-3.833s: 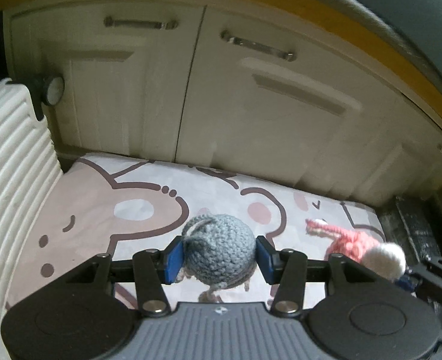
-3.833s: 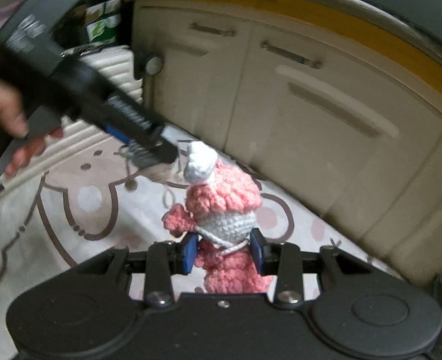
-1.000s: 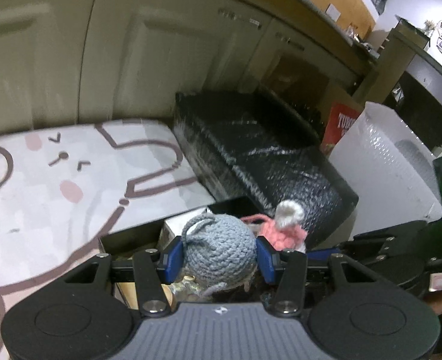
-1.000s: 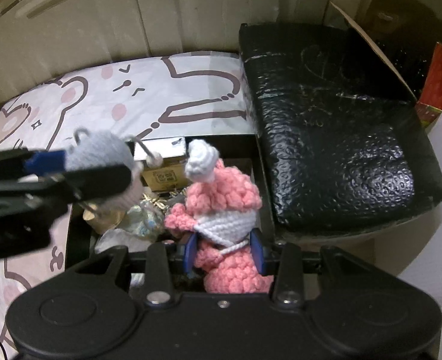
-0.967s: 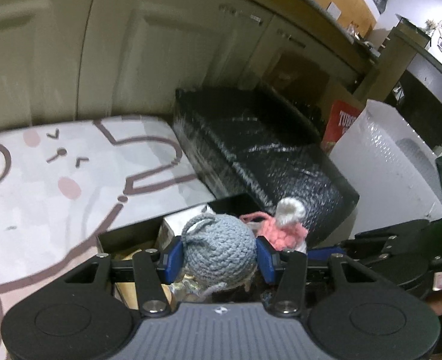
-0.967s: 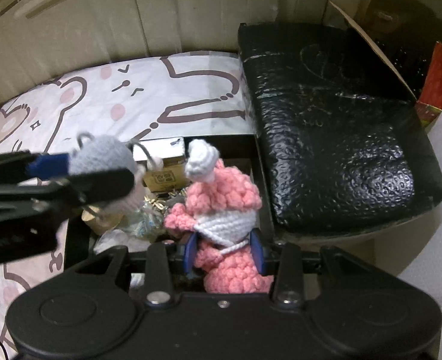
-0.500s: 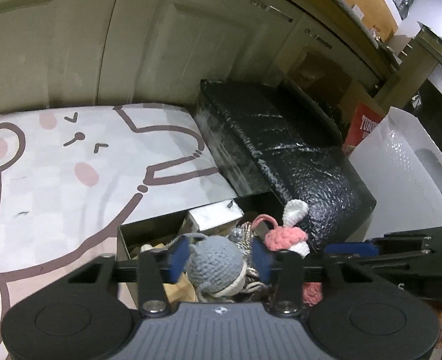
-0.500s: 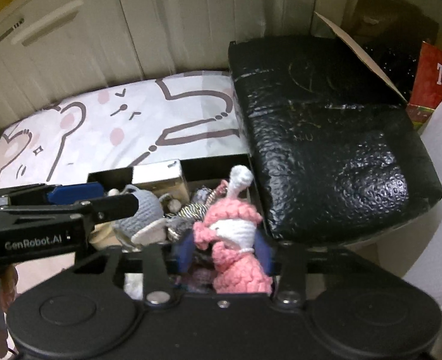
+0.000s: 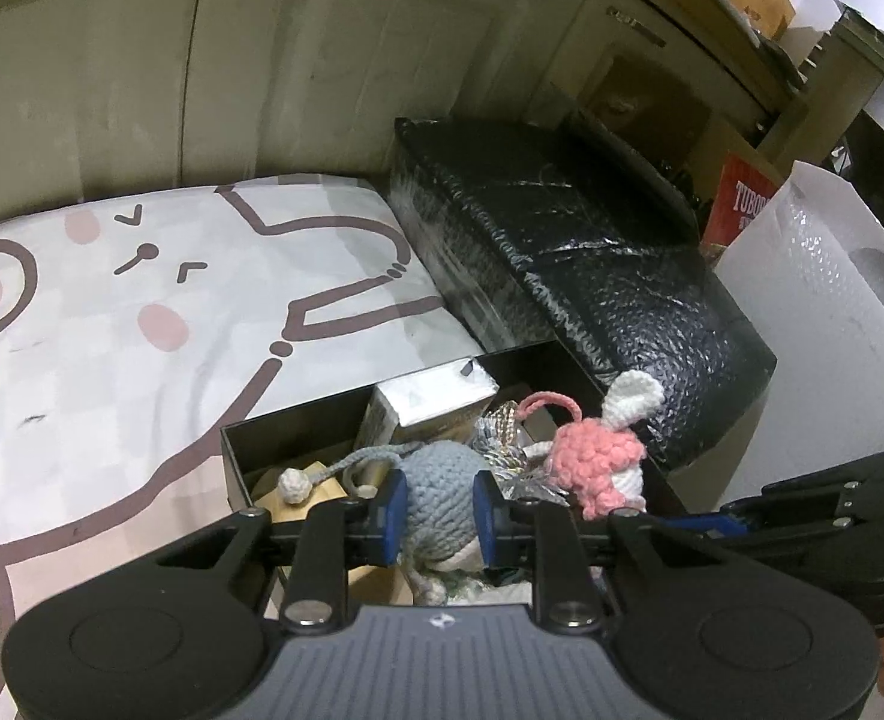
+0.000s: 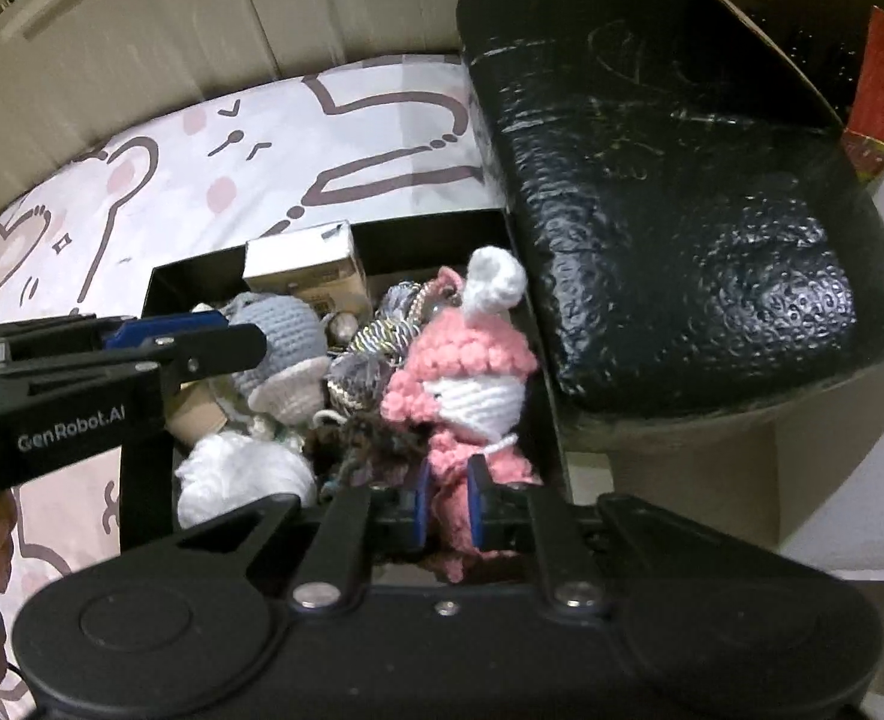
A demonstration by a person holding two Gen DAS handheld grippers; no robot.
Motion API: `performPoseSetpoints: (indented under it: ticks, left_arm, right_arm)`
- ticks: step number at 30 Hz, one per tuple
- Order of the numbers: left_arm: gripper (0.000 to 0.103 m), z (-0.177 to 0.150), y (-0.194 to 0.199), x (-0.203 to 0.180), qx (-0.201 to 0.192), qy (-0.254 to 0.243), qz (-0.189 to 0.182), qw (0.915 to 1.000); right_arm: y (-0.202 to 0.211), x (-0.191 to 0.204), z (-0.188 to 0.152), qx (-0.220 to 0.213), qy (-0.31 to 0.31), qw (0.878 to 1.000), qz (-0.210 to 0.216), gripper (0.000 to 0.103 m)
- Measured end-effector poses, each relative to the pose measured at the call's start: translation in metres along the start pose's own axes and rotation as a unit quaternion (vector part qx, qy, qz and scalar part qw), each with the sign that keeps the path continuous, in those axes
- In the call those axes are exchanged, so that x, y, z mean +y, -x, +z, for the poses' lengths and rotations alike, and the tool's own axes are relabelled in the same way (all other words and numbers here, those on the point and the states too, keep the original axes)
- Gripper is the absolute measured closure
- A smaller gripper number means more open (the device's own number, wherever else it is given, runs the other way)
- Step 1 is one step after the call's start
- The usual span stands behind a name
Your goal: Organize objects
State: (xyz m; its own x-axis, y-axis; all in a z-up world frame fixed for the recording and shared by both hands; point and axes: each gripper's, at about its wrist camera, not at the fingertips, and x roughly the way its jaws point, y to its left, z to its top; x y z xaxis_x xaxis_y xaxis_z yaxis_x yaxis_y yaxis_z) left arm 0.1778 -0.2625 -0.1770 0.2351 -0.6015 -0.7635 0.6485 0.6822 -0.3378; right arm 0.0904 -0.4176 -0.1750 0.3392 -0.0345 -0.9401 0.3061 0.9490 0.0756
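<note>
My left gripper (image 9: 436,510) clenches grey doll (image 9: 439,480), right gripper (image 10: 447,504) clenches pink doll (image 10: 460,372) at its 3 o'clock, both in box (image 10: 160,285).

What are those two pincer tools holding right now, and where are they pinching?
The left gripper pinches the grey crocheted toy across its round body. The right gripper pinches the pink crocheted toy by its lower end. Both toys are in the black box.
</note>
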Motion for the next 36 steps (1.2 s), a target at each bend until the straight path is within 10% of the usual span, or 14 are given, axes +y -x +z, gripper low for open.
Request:
performPoseSetpoints:
  ticks: [15, 29, 36]
  left_arm:
    - [0.055, 0.003, 0.057, -0.003, -0.011, 0.011, 0.039, 0.9991]
    - [0.010, -0.018, 0.140, -0.008, -0.038, -0.012, 0.097, 0.9945]
    - [0.003, -0.033, 0.181, -0.012, -0.049, -0.016, 0.109, 0.9927]
  right_arm:
    - [0.056, 0.008, 0.000, -0.066, -0.003, 0.998, 0.007, 0.076]
    - [0.107, 0.029, -0.023, -0.116, -0.024, 0.993, 0.004, 0.035]
    - [0.135, 0.040, -0.046, -0.137, -0.032, 0.990, 0.006, 0.019]
